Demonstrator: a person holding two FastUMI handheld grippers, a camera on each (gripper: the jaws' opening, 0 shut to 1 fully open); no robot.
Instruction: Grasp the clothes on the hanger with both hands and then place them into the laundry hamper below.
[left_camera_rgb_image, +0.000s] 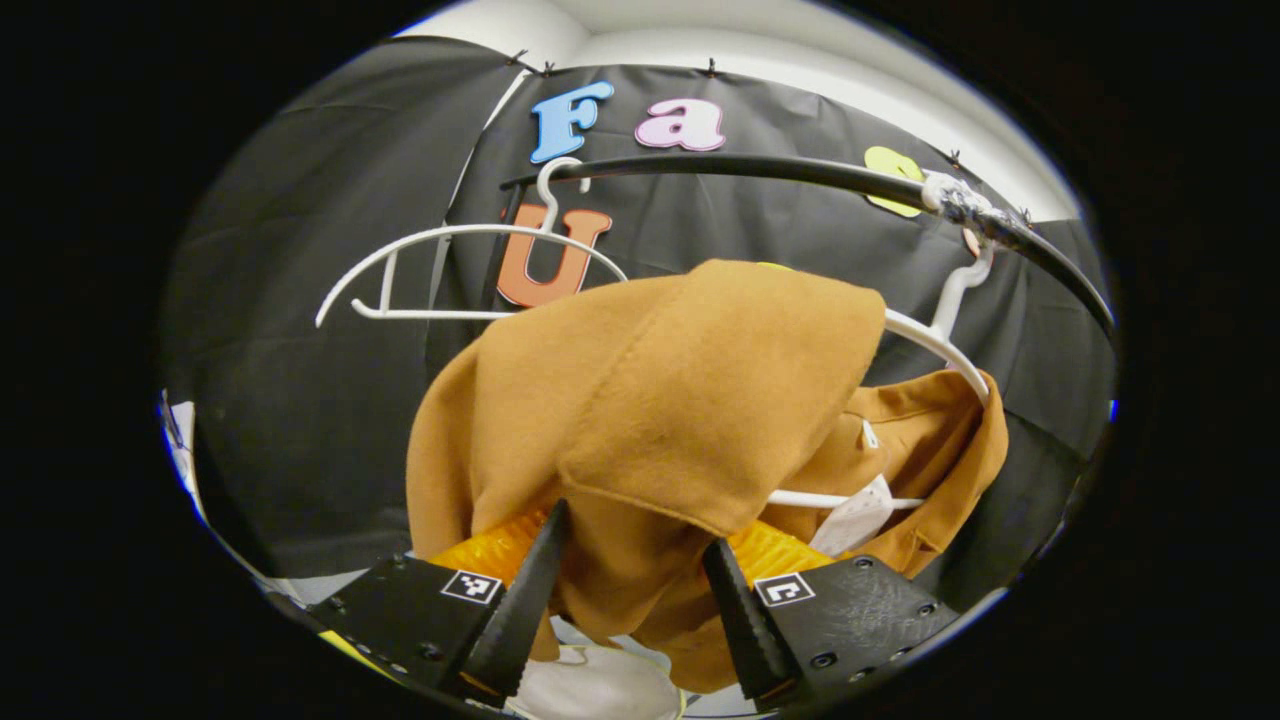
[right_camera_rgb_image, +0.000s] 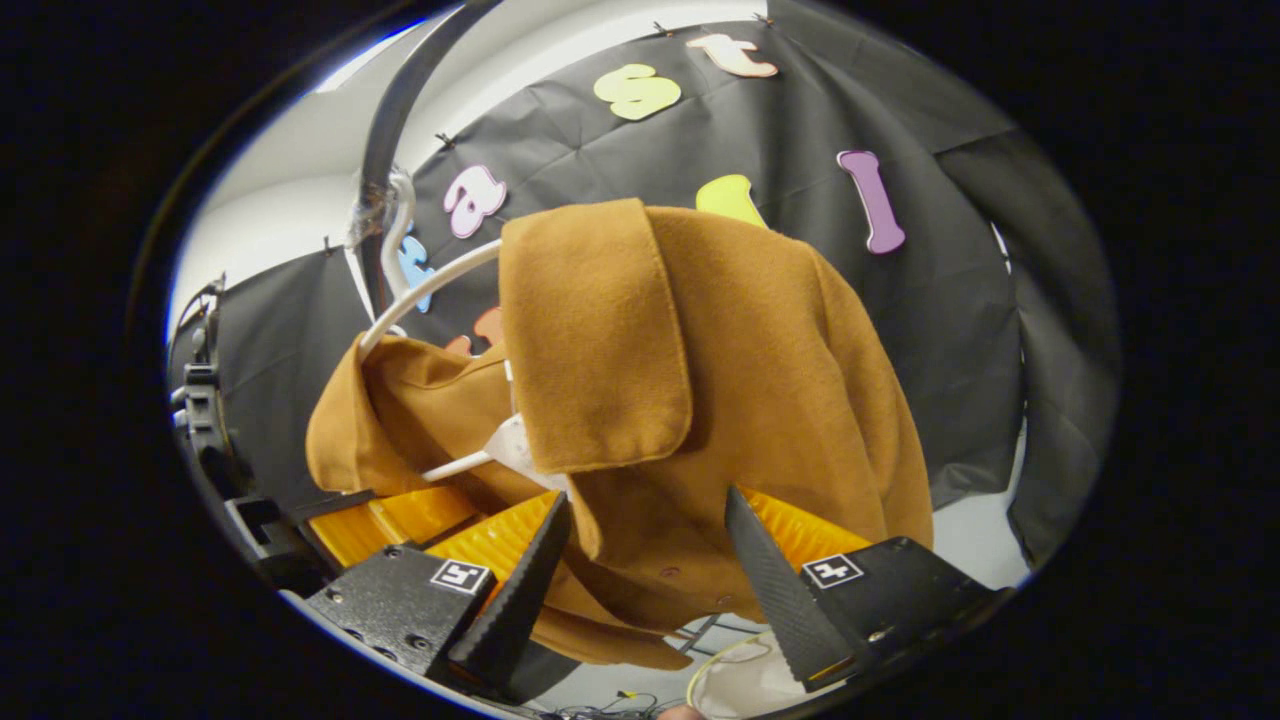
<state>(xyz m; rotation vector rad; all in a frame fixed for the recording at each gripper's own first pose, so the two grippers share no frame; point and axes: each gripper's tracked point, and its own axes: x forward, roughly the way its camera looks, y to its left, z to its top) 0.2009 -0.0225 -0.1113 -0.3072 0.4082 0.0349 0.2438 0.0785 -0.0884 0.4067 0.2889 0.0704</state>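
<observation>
Your left gripper (left_camera_rgb_image: 632, 585) sits low under the brown coat (left_camera_rgb_image: 660, 420), its fingers spread wide with coat fabric hanging between them; the left gripper view does not settle whether either finger presses the cloth. The coat hangs on a white hanger (left_camera_rgb_image: 935, 340) hooked over the black rail (left_camera_rgb_image: 760, 168), one shoulder bunched and folded forward over the hanger's arm, the collar and a white tag (left_camera_rgb_image: 855, 515) showing to the right. A second, bare white hanger (left_camera_rgb_image: 450, 270) hangs on the same rail to the left, apart from the coat. Your right gripper (right_camera_rgb_image: 645, 585) is likewise below the coat (right_camera_rgb_image: 700, 400), fingers wide, the coat's lower edge dropping into the gap between them; contact cannot be confirmed. In the right gripper view the hanger (right_camera_rgb_image: 430, 285) shows at the coat's left shoulder, hooked to the rail (right_camera_rgb_image: 385, 130). A pale rounded rim, likely the laundry hamper (left_camera_rgb_image: 590, 685), shows beneath the coat in the left gripper view.
</observation>
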